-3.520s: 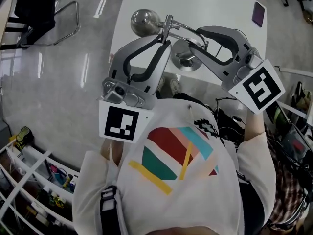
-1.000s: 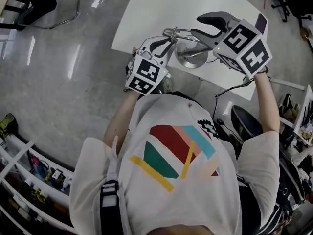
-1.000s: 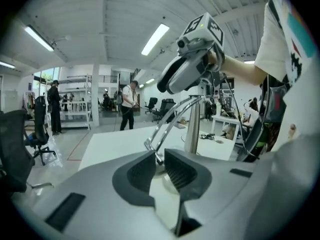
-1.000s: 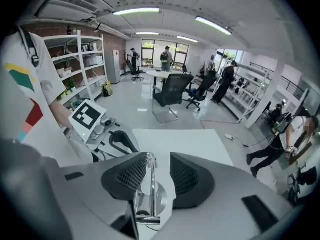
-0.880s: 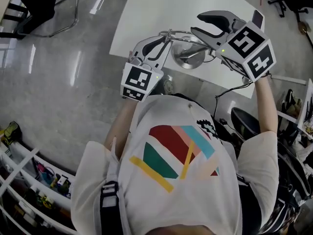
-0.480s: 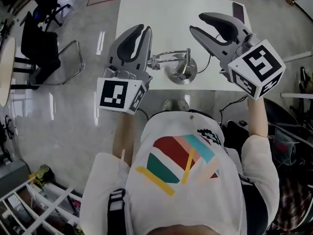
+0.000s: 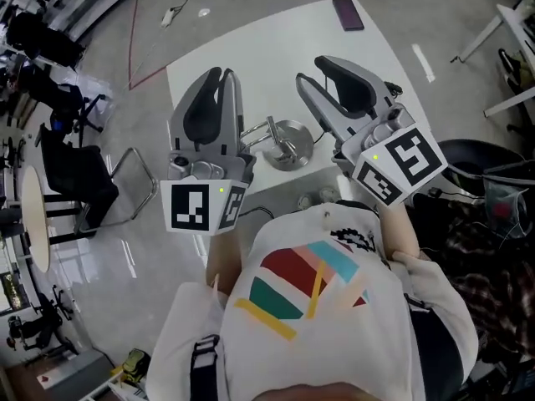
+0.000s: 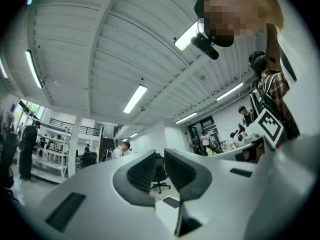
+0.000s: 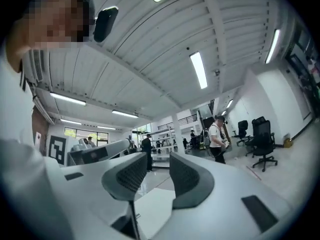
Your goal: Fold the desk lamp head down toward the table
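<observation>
Left gripper [image 7: 226,75]: jaws are seen brought together, nothing between them [image 8: 160,156]. Right gripper [image 7: 310,68]: jaws are held apart, gap empty [image 9: 159,159]. Both are held up in the air, clear of the table [image 7: 276,44], pointing roughly level across the room (ceiling lights and distant shelving fill both gripper views).

Desk lamp [image 7: 287,144]: its round metal base is seen in the head view on the table, close to the near edge, in the gap between the two grippers and touched by neither. Its thin arm runs from the base toward the left gripper; the lamp head cannot be made out.

A dark flat phone [image 7: 349,13] is noted at the table's far corner, well apart from the lamp. A black chair [image 7: 88,182] stands on the floor to the left.
</observation>
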